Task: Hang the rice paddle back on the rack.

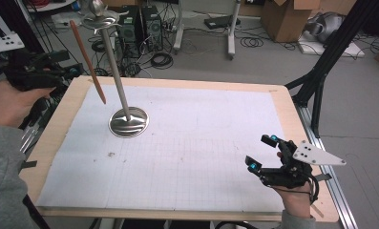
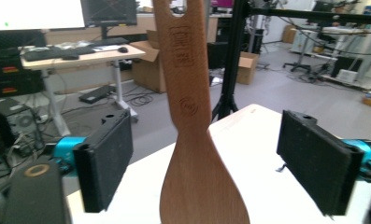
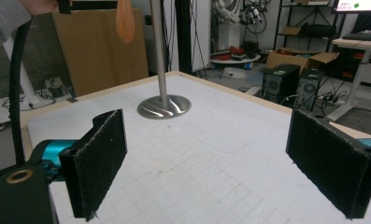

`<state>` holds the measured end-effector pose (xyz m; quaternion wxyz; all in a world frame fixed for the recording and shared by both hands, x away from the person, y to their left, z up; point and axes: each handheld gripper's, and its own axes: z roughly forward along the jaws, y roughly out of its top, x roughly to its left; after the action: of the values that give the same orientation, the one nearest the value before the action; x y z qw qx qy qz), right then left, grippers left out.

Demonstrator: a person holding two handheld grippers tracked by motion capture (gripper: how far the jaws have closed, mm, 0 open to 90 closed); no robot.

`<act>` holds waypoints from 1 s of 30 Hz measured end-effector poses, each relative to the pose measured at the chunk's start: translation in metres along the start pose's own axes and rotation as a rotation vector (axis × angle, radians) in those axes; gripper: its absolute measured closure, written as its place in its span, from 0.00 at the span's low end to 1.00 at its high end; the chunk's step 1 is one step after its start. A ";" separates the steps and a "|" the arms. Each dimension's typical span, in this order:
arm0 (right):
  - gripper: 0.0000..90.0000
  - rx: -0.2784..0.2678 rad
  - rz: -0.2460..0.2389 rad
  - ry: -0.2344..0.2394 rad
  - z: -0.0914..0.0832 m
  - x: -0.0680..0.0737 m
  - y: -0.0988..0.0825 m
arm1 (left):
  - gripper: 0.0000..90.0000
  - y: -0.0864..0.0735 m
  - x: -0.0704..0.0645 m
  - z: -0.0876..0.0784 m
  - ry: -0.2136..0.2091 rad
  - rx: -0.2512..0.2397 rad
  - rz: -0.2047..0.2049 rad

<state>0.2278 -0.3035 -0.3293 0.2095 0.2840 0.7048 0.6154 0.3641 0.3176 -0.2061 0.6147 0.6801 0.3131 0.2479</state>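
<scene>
My left gripper [image 2: 206, 140] has its jaws spread wide. The wooden spatula [image 2: 192, 140] stands upright in the gap between the two black pads, and neither pad touches it. In the high view this gripper [image 1: 65, 71] sits in the left hand [image 1: 13, 102], off the table's far left corner and above it. The spatula [image 1: 88, 62] slants in the air just beyond it, broad end down, clear of the table. Its upper end is level with the top dish of the metal stand [image 1: 128, 121]; I cannot tell what carries it there. My right gripper [image 1: 259, 152] is also wide open with nothing in it. It rests low over the near right part of the table, in the right hand [image 1: 299, 198], pointing toward the stand. Along its jaws [image 3: 206, 154] I see the stand's round base [image 3: 164, 107] on the gridded white sheet [image 3: 211, 154], with the spatula's blade [image 3: 125, 18] hanging just beside the pole. The sheet [image 1: 201, 143] covers most of the wooden table [image 1: 282, 105], and the stand is on its far left part.
</scene>
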 end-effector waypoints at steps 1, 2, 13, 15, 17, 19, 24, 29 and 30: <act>0.13 0.002 0.002 -0.002 0.000 0.000 0.000 | 0.19 -0.001 0.000 -0.002 0.005 -0.004 -0.002; 0.12 0.002 0.000 0.000 0.000 0.001 0.000 | 0.19 -0.002 -0.001 -0.003 0.014 -0.003 -0.001; 0.13 0.010 -0.006 0.009 0.005 0.004 0.001 | 0.15 -0.031 -0.016 -0.016 0.041 0.019 0.031; 0.13 0.009 -0.010 0.010 0.006 0.005 0.002 | 0.15 -0.037 -0.016 -0.020 0.039 0.030 0.024; 0.13 0.008 -0.016 0.012 0.006 0.006 0.003 | 0.15 -0.043 -0.016 -0.023 0.040 0.047 0.021; 0.12 0.005 -0.020 0.014 0.007 0.006 0.004 | 0.15 -0.047 -0.016 -0.026 0.046 0.053 0.018; 0.12 -0.005 -0.026 0.019 0.009 0.007 0.006 | 0.15 -0.056 -0.018 -0.034 0.051 0.064 0.018; 0.13 -0.008 -0.032 0.026 0.013 0.007 0.007 | 0.15 -0.062 -0.021 -0.040 0.055 0.063 0.023; 0.13 -0.004 -0.027 0.028 0.014 0.008 0.007 | 0.15 -0.063 -0.022 -0.041 0.058 0.064 0.025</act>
<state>0.2321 -0.2877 -0.3236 0.2087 0.2655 0.7102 0.6178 0.3115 0.3325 -0.2624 0.5800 0.6959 0.3301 0.2653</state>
